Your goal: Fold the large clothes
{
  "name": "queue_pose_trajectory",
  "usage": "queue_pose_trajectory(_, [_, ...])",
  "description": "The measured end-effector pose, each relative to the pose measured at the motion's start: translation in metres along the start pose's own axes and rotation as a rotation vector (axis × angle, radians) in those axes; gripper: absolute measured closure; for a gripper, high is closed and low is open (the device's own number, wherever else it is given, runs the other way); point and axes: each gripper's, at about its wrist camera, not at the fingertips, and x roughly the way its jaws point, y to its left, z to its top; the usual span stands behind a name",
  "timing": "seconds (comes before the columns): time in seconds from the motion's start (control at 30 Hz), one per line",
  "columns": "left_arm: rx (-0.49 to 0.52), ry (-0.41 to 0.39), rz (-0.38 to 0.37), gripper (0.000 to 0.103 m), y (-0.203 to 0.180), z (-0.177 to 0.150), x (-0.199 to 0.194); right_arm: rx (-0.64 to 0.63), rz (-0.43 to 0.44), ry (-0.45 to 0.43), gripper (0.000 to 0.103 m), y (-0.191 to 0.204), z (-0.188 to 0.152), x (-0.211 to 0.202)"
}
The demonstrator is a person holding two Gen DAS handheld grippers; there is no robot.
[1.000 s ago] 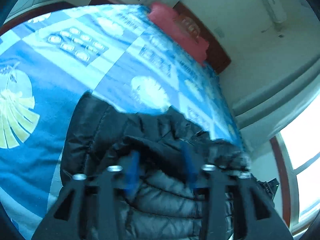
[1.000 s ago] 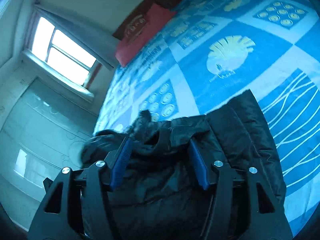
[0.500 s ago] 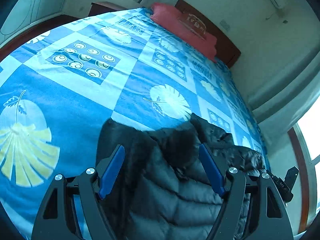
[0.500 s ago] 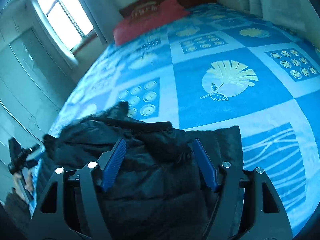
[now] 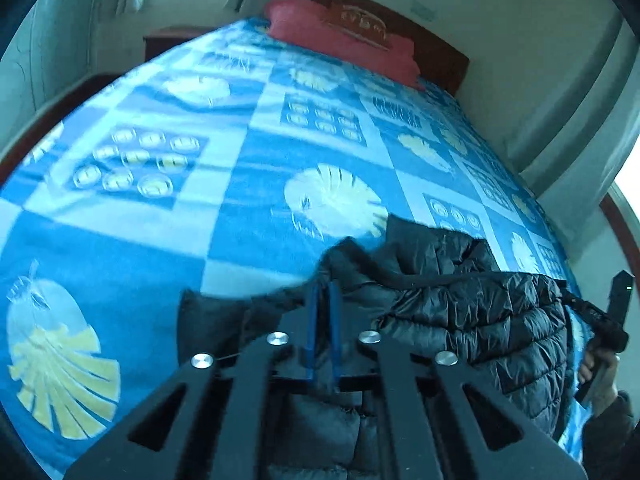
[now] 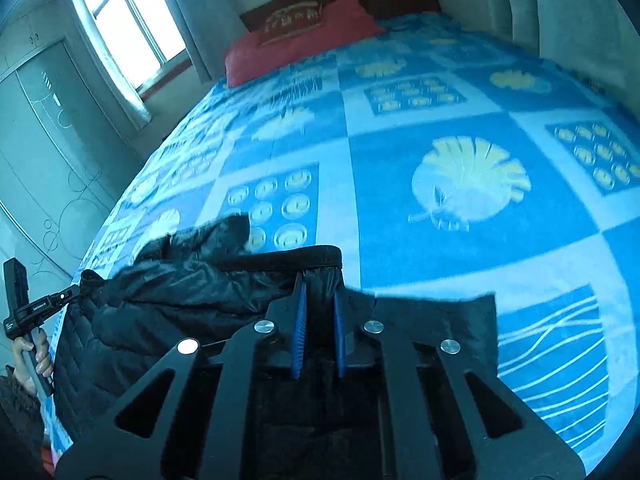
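Observation:
A black quilted puffer jacket (image 5: 472,312) lies bunched at the near end of the bed; it also shows in the right wrist view (image 6: 180,280). My left gripper (image 5: 324,288) is shut on a fold of the jacket's edge. My right gripper (image 6: 320,292) is shut on the jacket's dark hem band (image 6: 296,254). Each gripper shows at the side of the other's view, gripping the jacket: the right one (image 5: 612,320) and the left one (image 6: 36,308).
The bed is covered by a blue and white patterned blanket (image 5: 200,200) with yellow leaf prints. A red pillow (image 6: 296,36) lies against the dark headboard. A window (image 6: 128,20) and a wardrobe (image 6: 44,140) stand at the left.
Both grippers were open over the jacket half a second ago; both have now closed on its fabric. The cameras have tilted and the jacket edge is pulled up.

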Motion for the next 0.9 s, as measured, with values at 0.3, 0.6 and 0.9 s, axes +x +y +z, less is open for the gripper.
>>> queue_pose_trajectory(0.3, [0.002, -0.003, 0.148, 0.101, 0.002, 0.009, 0.032, -0.018, -0.124, 0.049, 0.093, -0.002, 0.004, 0.052])
queue_pose_trajectory(0.6, [-0.074, 0.032, 0.278, 0.103, 0.027, -0.006, 0.078, -0.025, -0.19, 0.108, 0.084, -0.014, -0.013, 0.098])
queue_pose_trajectory(0.9, [-0.19, -0.07, 0.236, 0.096, 0.037, 0.004, 0.024, 0.03, -0.209, 0.027, 0.052, -0.012, -0.002, 0.06])
